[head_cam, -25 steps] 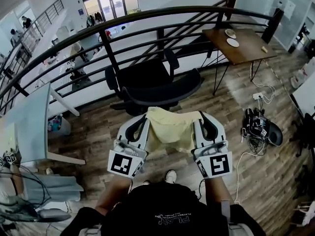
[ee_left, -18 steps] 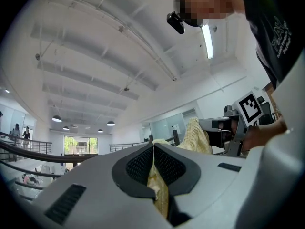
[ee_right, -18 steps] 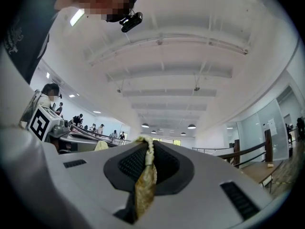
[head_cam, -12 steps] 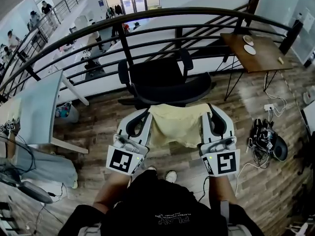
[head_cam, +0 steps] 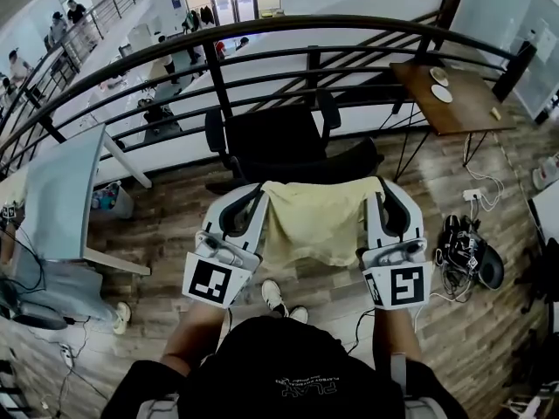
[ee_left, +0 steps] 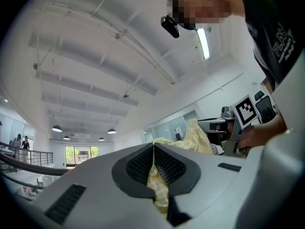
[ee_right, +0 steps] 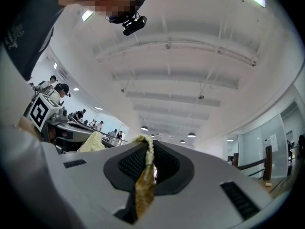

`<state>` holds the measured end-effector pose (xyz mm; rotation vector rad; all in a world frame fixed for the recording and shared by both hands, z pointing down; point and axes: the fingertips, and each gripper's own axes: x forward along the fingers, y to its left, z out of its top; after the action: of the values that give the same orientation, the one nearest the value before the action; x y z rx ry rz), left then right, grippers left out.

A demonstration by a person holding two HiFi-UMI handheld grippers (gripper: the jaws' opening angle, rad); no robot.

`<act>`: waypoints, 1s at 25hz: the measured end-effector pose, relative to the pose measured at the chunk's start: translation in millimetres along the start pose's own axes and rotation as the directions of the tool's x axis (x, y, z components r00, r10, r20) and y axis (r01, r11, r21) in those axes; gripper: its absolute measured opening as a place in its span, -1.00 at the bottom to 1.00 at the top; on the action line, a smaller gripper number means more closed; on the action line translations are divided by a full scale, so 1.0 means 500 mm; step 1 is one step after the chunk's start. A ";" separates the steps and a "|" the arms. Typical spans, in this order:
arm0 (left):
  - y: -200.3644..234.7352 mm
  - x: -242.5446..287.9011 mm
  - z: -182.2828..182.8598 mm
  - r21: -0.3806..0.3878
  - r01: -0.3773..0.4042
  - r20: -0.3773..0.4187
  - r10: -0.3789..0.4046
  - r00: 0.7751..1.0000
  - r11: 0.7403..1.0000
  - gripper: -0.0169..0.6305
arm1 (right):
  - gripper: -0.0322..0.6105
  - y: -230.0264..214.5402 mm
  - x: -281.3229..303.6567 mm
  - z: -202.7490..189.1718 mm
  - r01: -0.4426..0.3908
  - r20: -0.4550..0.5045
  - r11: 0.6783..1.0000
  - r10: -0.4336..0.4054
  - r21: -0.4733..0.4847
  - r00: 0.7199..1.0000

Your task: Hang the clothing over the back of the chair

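Clothing [head_cam: 314, 223]: pale yellow fabric with a fine check, bunched along the top. Its long top edge runs side to side, stretched between my two tongs. The rest hangs down as a loose sheet above the wood floor [head_cam: 175, 225]. Left tongs [head_cam: 258, 195] are pressed together on the left corner. Right tongs [head_cam: 374, 190] pinch the right corner the same way. The garment is held in the air, just on my side of the black chair [head_cam: 275, 142]. Dark railing [head_cam: 262, 28] beyond.

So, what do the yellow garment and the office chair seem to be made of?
The yellow garment: thin woven cloth, matte; a fine check shows, and it drapes softly. The office chair: black, matte, perhaps fabric or mesh; too dark to tell.
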<state>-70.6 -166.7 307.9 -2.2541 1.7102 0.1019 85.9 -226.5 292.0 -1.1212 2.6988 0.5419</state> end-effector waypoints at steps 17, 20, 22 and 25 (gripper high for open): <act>0.125 0.112 0.017 0.140 0.047 -0.034 -0.043 0.998 0.989 -0.90 | -0.79 -0.048 0.180 0.044 -0.012 0.042 0.988 0.019 -0.153 0.999; 0.151 0.133 0.014 0.150 0.054 -0.042 -0.048 0.998 0.987 -0.90 | -0.79 -0.063 0.209 0.040 -0.012 0.030 0.983 0.018 -0.181 0.999; 0.175 0.145 0.014 0.176 0.068 -0.051 -0.060 0.997 0.982 -0.90 | -0.79 -0.067 0.233 0.042 -0.012 0.027 0.979 0.018 -0.203 0.999; 0.203 0.168 0.021 0.157 0.075 -0.031 -0.071 0.997 0.985 -0.90 | -0.79 -0.075 0.267 0.045 -0.020 0.017 0.973 0.025 -0.229 1.000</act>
<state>-141.7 -265.9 257.5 -2.2066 1.5858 -0.0771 19.3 -328.8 222.8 -1.1319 2.6872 0.8826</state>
